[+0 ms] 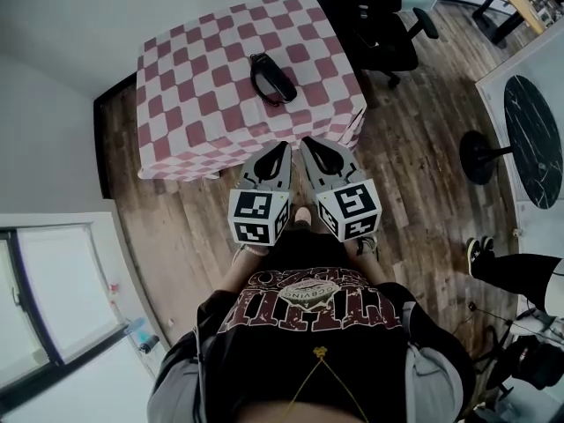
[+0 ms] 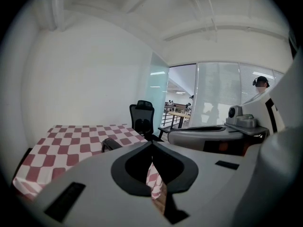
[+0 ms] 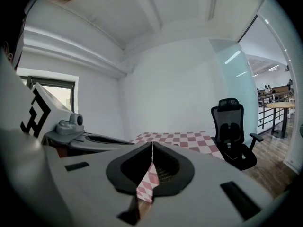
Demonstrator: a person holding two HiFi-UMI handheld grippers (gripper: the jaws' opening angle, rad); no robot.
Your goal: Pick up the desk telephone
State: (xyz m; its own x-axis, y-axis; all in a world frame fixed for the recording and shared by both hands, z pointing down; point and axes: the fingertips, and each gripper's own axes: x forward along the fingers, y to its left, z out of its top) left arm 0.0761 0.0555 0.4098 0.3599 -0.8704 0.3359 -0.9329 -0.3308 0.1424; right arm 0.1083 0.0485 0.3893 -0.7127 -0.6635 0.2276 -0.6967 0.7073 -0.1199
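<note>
The desk telephone (image 1: 272,78) is located on the bench (image 1: 176,113), whose top is covered in a red-and-white check pattern. The telephone is black and lies near the middle of the bench top, well apart from both grippers. No brand name, label or key marking can be read on it in any view.

The left gripper (image 1: 283,147) and the right gripper (image 1: 307,143) are held side by side at the near edge of the bench, with their tips directed toward it. In the left gripper view, the jaws are seen closed tip to tip, with nothing gripped between them. In the right gripper view, the same condition is shown: the jaws are brought together and are empty. Only the check pattern is seen through the gap behind the tips.

Each marker cube (image 1: 258,217) carries black-and-white square code patterns; no text is printed on them.

Pale lettering is printed across the person's dark shirt (image 1: 308,302), but it appears inverted in the head view and is probably too distorted to be read reliably.

A black office chair (image 1: 381,23) is positioned on the wooden floor (image 1: 414,174) beyond the far right corner of the bench.
</note>
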